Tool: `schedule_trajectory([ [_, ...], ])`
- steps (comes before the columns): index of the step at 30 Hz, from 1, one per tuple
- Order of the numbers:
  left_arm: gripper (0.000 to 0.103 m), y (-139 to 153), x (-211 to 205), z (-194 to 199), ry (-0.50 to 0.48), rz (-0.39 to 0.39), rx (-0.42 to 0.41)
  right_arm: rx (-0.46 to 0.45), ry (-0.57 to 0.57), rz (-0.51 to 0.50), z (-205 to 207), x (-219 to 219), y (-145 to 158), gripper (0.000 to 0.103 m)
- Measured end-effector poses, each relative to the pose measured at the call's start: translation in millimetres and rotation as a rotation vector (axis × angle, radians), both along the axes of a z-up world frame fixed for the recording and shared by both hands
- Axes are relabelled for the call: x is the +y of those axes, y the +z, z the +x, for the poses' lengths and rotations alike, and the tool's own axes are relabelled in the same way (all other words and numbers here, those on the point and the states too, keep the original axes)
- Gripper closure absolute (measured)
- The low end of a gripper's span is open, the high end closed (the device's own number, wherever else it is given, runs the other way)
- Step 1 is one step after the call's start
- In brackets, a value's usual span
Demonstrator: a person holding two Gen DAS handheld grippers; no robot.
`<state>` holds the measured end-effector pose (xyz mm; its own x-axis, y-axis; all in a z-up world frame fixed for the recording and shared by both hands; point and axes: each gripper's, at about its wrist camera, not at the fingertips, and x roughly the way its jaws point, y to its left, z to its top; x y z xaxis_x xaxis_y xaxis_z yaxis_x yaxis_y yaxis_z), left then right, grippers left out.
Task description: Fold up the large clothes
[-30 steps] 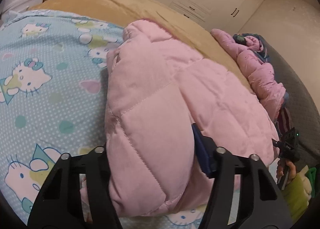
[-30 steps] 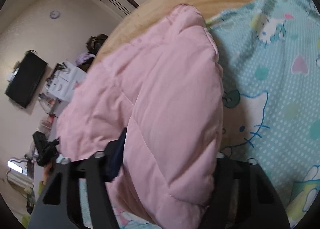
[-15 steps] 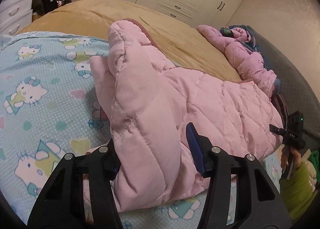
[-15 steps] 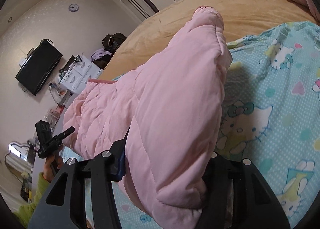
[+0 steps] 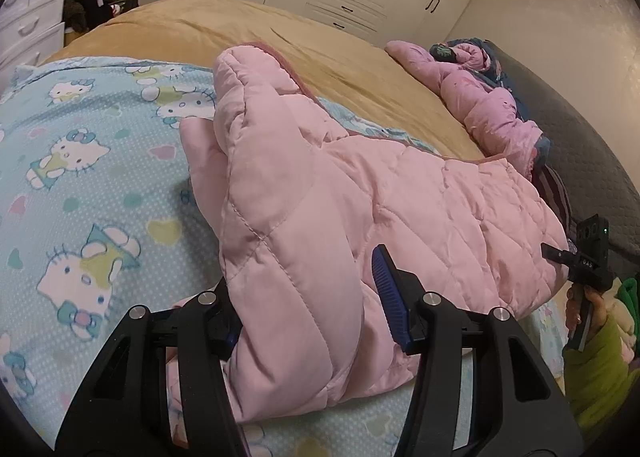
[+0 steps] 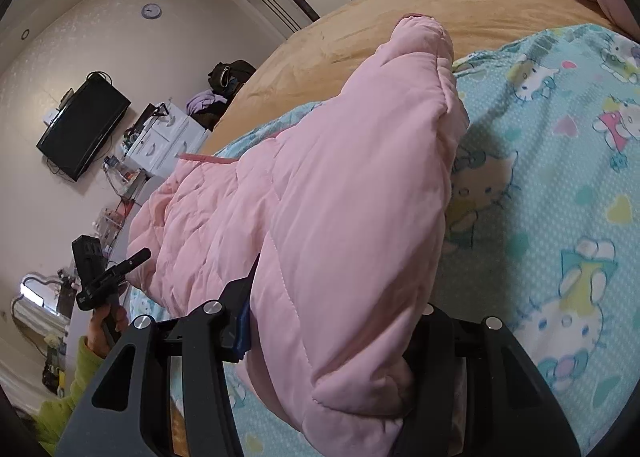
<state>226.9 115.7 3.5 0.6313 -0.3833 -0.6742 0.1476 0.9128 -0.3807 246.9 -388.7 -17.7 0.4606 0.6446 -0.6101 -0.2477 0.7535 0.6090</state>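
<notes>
Bedroom, cartoon-cat sheet (image 5: 88, 161) on the bed: I have the pink quilted jacket (image 5: 320, 193) on it, its near edge raised, left gripper (image 5: 316, 305) and right gripper (image 6: 332, 321) each clamped on a padded corner. I'd carry both corners forward level, keeping tension even, and land edge on edge.

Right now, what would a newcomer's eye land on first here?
The puffy pink quilted jacket dominates, sprawled across the pale blue cartoon-cat bedsheet. The left gripper and right gripper each clamp a thick fold of it. Beyond lies a tan blanket.
</notes>
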Motion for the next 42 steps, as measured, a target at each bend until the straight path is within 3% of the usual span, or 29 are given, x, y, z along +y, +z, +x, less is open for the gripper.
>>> schedule_trajectory([
  [9,0.059,-4.1,5.2,-30.7,0.005,-0.020,0.000,0.030,-0.021,-0.030,-17.5,-3.3,-8.4,0.055],
  [22,0.058,-25.8,15.8,-11.7,0.057,0.021,0.051,0.067,-0.130,-0.204,2.5,8.9,-37.9,0.046],
  [31,0.055,-30.1,11.8,-4.6,0.055,0.055,0.070,0.123,-0.193,-0.226,8.9,9.6,-58.0,0.029],
  [33,0.054,-29.4,9.5,-5.0,0.053,0.070,0.072,0.129,-0.219,-0.244,6.9,8.9,-56.8,0.016],
  [39,0.045,-28.1,6.2,-6.2,0.049,0.096,0.089,0.090,-0.271,-0.327,-5.3,13.8,-41.9,0.006],
  [42,0.035,-24.8,5.9,-9.6,0.049,0.110,0.085,0.054,-0.285,-0.356,-13.7,16.6,-30.9,0.005],
])
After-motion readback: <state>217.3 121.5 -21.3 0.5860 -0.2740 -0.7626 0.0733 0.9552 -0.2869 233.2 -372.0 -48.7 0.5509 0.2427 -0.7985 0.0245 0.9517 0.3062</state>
